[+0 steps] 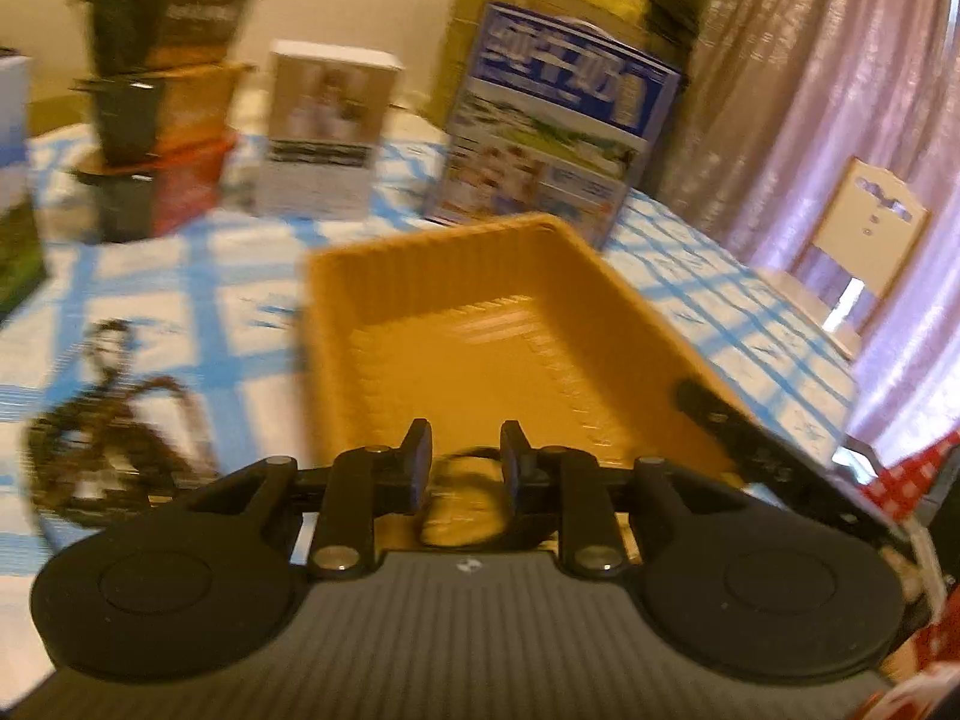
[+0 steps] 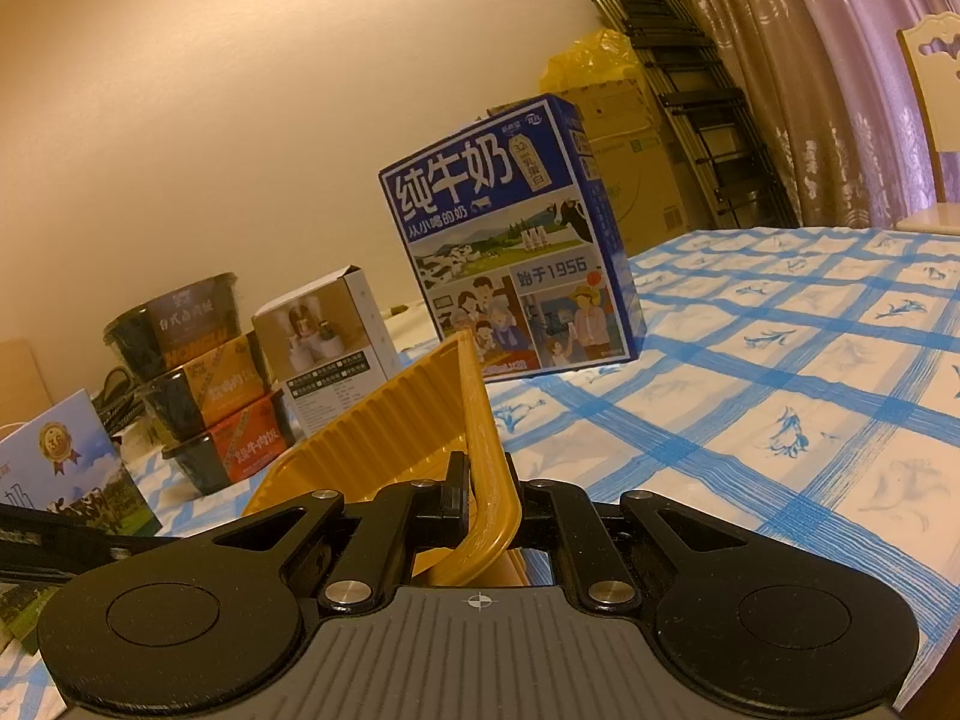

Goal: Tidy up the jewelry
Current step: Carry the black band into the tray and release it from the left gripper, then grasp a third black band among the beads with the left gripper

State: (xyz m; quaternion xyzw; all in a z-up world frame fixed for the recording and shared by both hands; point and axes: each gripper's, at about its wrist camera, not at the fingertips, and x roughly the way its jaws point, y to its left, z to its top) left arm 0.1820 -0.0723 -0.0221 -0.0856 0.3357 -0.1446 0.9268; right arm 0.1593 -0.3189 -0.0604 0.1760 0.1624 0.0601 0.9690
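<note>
Jewelry (image 1: 108, 444), a dark tangled heap of chains, lies on the worktop (image 1: 720, 312) left of the yellow tray (image 1: 510, 348). Limp, light and snag-prone, it is best pinched at a bunched clump. Left claw (image 1: 462, 462) stands slightly spread around a small blurred piece I cannot identify; right claw (image 2: 486, 501) pinches the tray's near rim.

The left wrist camera sits just behind the left gripper (image 1: 466, 459) and looks forward and steeply down along its jaws, close above the yellow tray (image 1: 516, 324) on the bench (image 1: 750, 324) (this view is smeared by blur). The right wrist camera sits just behind the right gripper (image 2: 487, 495) and faces forward at a shallower tilt, low and near the bench (image 2: 780, 396) surface, with the tray's (image 2: 396, 414) rim right at the lens. Both views share the tray, the blue milk carton box (image 1: 558, 120) (image 2: 510, 234), the stacked food bowls (image 1: 162, 102) (image 2: 204, 378), the white box (image 1: 327, 126) (image 2: 327, 348) and the curtain (image 1: 810, 78) (image 2: 798, 60).
</note>
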